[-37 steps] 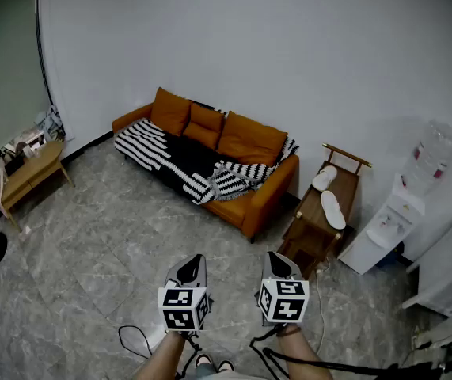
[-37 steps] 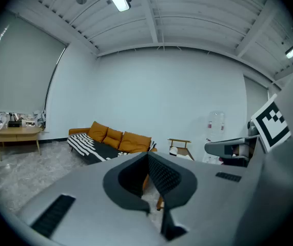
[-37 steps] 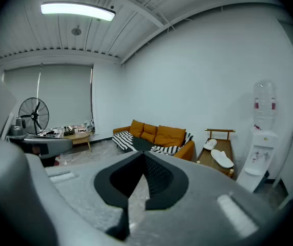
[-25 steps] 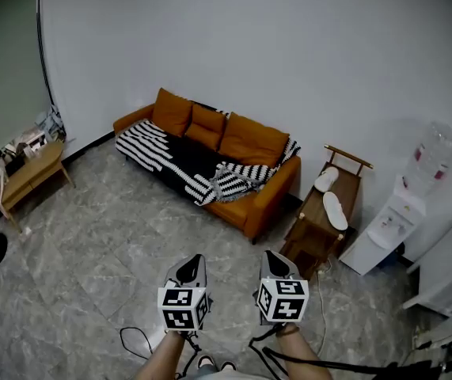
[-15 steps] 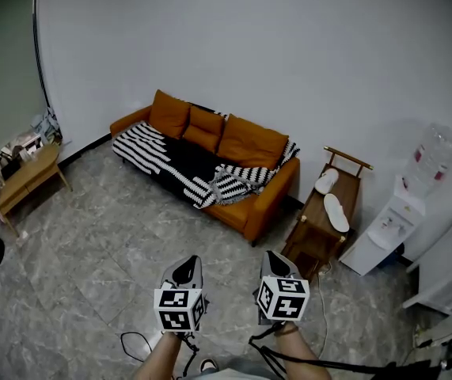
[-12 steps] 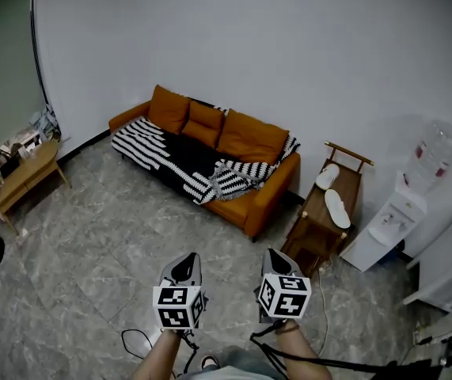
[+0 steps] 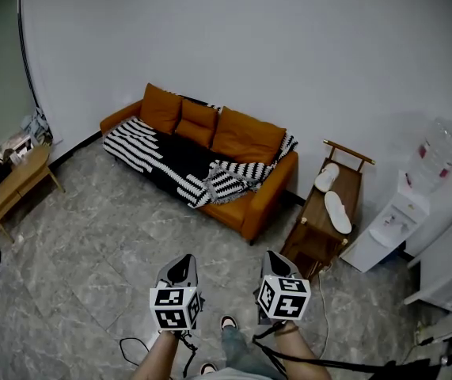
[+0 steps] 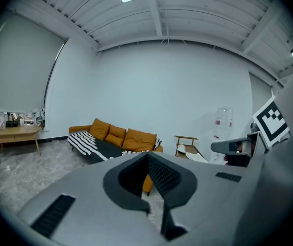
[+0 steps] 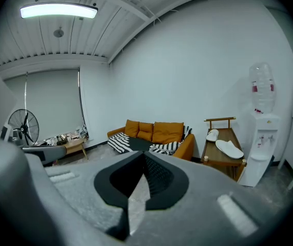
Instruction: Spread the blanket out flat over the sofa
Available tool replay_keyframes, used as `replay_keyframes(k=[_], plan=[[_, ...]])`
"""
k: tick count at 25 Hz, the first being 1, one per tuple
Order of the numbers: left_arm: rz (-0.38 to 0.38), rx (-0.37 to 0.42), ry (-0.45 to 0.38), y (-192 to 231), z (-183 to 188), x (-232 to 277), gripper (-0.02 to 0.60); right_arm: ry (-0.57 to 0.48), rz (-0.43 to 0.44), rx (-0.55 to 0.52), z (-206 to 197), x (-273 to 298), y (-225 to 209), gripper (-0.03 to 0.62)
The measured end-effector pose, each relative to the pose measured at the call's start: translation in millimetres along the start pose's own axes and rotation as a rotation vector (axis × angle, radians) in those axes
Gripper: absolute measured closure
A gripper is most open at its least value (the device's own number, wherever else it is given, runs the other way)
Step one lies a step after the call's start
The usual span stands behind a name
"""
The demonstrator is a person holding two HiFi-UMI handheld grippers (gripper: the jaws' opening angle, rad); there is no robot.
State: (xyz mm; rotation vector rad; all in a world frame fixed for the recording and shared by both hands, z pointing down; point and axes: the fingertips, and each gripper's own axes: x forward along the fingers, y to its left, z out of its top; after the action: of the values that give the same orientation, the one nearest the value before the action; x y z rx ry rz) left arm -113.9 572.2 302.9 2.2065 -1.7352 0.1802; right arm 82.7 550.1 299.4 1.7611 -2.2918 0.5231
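Observation:
An orange sofa (image 7: pixel 249 199) with three cushions stands against the far wall. A black-and-white striped blanket (image 7: pixel 180 162) lies over its seat, flat at the left and bunched in folds near the right armrest. Both grippers are held low over the floor, well short of the sofa. My left gripper (image 7: pixel 181 264) is shut and empty, and so is my right gripper (image 7: pixel 275 259). The left gripper view shows the sofa (image 8: pixel 136 139) and the blanket (image 8: pixel 89 142) beyond the left gripper (image 8: pixel 147 156). The right gripper view shows the sofa (image 9: pixel 173 132) and the blanket (image 9: pixel 118 143) past the right gripper (image 9: pixel 143 156).
A wooden rack (image 7: pixel 319 216) with white slippers stands right of the sofa, and a water dispenser (image 7: pixel 404 212) beyond it. A low wooden table (image 7: pixel 16 180) with clutter sits at the left wall. Cables (image 7: pixel 134 347) lie by my feet. Marbled grey floor (image 7: pixel 107 236) stretches toward the sofa.
The view has swung a little, so the sofa sits further left in it. A leg and shoe now show between the grippers. Both grippers stay shut, side by side.

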Motion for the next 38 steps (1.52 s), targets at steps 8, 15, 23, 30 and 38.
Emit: replay_keyframes(k=[8, 15, 23, 30, 38], plan=[[0.008, 0.014, -0.011, 1, 33, 80, 0.578, -0.010, 0.016, -0.015, 39, 72, -30, 0.589], [0.035, 0.010, -0.018, 10, 61, 139, 0.578, -0.010, 0.051, -0.037, 74, 130, -46, 0.589], [0.052, 0.005, -0.022, 16, 85, 202, 0.578, -0.002, 0.064, -0.055, 104, 187, -70, 0.589], [0.082, -0.002, -0.046, 30, 108, 249, 0.578, -0.018, 0.079, -0.077, 134, 236, -85, 0.589], [0.100, -0.006, -0.039, 40, 116, 289, 0.578, -0.012, 0.076, -0.057, 143, 274, -106, 0.589]])
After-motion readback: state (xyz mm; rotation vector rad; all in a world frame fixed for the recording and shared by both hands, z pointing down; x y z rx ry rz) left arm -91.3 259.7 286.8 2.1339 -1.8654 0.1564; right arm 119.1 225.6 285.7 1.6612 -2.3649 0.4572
